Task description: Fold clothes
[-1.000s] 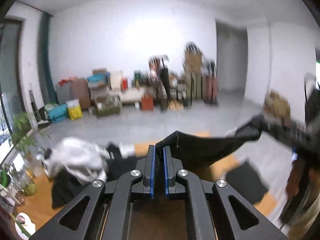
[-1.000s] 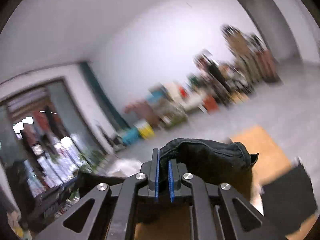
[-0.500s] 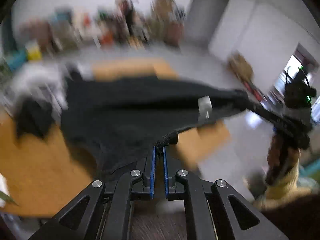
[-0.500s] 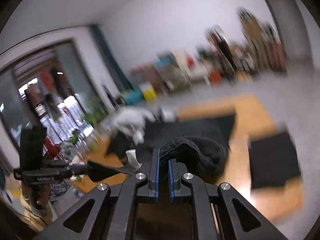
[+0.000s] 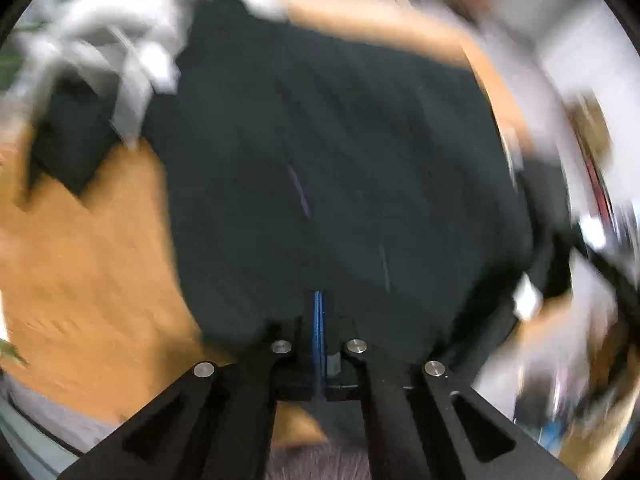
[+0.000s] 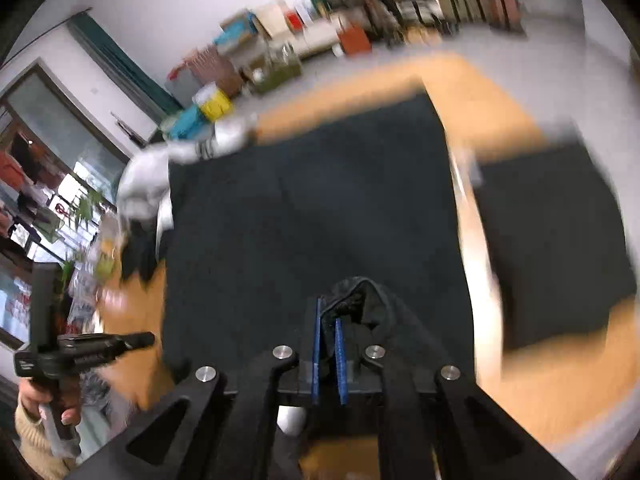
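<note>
A large black garment (image 6: 312, 208) lies spread flat over the wooden table (image 6: 472, 96). In the left wrist view the same black garment (image 5: 332, 168) fills the blurred middle of the frame. My left gripper (image 5: 319, 300) is shut on the garment's near edge. My right gripper (image 6: 328, 312) is shut on a bunched black corner of the garment, just above the cloth. The left gripper (image 6: 136, 340) also shows at the left of the right wrist view, held by a person's hand (image 6: 48, 404).
A folded black garment (image 6: 552, 240) lies on the table's right side. A heap of white and grey clothes (image 6: 148, 184) with dark pieces (image 5: 68, 148) sits at the table's far left. Boxes and clutter (image 6: 280, 48) line the far wall across the grey floor.
Both grippers have swung down from holding the garment up in the air. The black garment has dropped from hanging between them to lying spread on the table.
</note>
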Demonstrator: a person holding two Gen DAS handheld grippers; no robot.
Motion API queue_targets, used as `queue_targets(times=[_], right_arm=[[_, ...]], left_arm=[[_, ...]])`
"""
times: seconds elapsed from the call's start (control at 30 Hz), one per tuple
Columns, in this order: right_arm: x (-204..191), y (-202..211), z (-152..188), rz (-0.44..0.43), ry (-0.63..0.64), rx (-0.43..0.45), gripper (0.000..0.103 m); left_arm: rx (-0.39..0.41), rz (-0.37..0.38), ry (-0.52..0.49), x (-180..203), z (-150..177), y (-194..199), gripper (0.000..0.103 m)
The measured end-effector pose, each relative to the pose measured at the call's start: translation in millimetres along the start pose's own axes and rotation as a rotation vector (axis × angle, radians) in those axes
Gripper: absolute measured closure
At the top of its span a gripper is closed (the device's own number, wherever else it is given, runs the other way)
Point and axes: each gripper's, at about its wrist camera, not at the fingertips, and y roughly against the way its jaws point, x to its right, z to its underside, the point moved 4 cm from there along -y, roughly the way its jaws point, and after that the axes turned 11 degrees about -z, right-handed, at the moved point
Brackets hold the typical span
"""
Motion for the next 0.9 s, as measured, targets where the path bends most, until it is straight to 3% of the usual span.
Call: queue_targets(times=[0.03, 0.1, 0.17, 0.23, 0.37, 0.47, 0.57, 0.67, 0.73, 0.77, 0.8, 0.83, 0.9], right_arm=[[-25, 10, -34, -0.020, 0.062, 0.052, 0.095], [-73, 37, -88, -0.084, 0.159, 0.163, 0.095], [-114, 66, -107, -0.148, 0.229, 0.236, 0.095], [-139, 78, -105, -0.168, 0.300, 0.270, 0.095], [-150, 71, -81, -0.213, 0.323, 0.275, 0.095], [-138, 73, -51, -0.238, 0.286, 0.253, 0.095], [-116, 106, -18, -0.276, 0.263, 0.264, 0.095], [-86, 172, 23, -0.280, 0.263, 0.340, 0.095], [-65, 196, 50, -0.236, 0.229, 0.337, 0.095], [-55, 195, 62, -0.203, 0.207, 0.295, 0.088], [-45, 194, 74, -0.170, 0.184, 0.256, 0.072], [-32, 190, 76, -0.134, 0.148, 0.243, 0.064], [-8, 183, 81, -0.063, 0.078, 0.217, 0.062]], left_arm=[[0.089, -0.001, 0.055, -7, -33, 32, 0.103], [0.247, 0.027, 0.051, -7, -63, 98, 0.103], [0.334, 0.041, -0.043, 3, -59, 137, 0.103], [0.379, 0.060, -0.161, 19, -29, 152, 0.102], [0.277, 0.115, -0.274, 36, 14, 105, 0.102], [0.130, 0.051, -0.307, 37, 39, 43, 0.102], [-0.003, 0.049, -0.263, 17, 55, -10, 0.102], [-0.058, 0.098, -0.154, -15, 46, -39, 0.102], [-0.080, 0.079, -0.074, -38, 41, -58, 0.102], [-0.088, 0.058, -0.047, -47, 39, -67, 0.102], [-0.096, 0.039, -0.033, -52, 37, -74, 0.102], [-0.105, 0.021, -0.023, -57, 35, -81, 0.102], [-0.118, -0.005, 0.004, -64, 30, -91, 0.102]])
